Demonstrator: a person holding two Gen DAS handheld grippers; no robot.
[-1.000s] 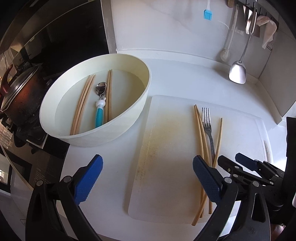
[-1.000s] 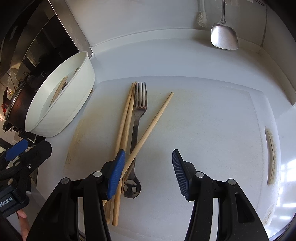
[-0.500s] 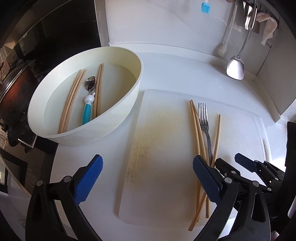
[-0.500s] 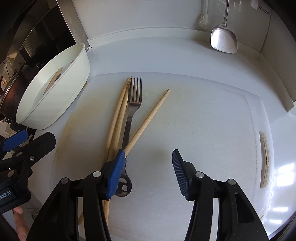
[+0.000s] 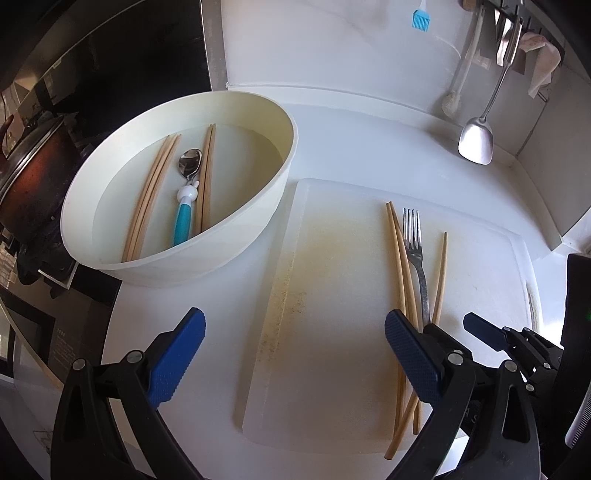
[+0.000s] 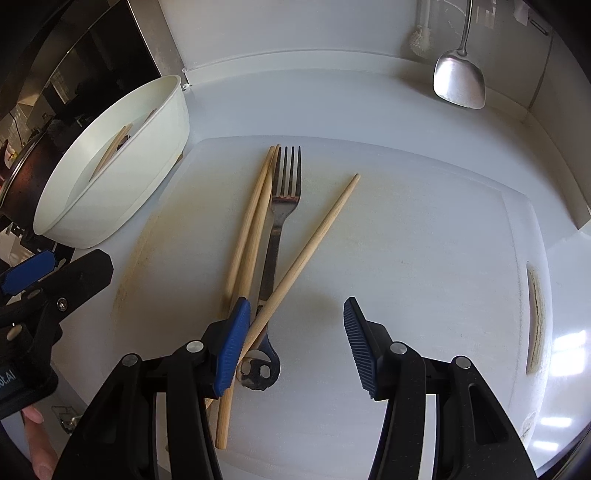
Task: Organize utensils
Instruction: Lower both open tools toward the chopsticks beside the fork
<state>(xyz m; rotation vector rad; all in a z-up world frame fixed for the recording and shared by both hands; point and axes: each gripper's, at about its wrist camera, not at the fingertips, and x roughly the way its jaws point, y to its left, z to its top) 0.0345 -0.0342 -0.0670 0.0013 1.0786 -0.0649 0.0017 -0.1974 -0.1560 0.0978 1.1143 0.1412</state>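
Note:
A metal fork and three wooden chopsticks lie on a white cutting board; one chopstick crosses the fork's handle. They also show in the left wrist view: fork, chopsticks, board. A white bowl holds several chopsticks and a blue-handled spoon. My right gripper is open, low over the handle ends, its left fingertip beside the chopsticks. My left gripper is open and empty over the board's near left part.
A metal spatula and a white brush hang at the back wall, with a blue silicone brush higher up. A dark pot sits on the stove left of the bowl. The bowl touches the board's left corner.
My right gripper has moved slightly back and right along the utensils, still open. My left gripper has shifted a little; the bowl and board slide in its view. No utensil has moved.

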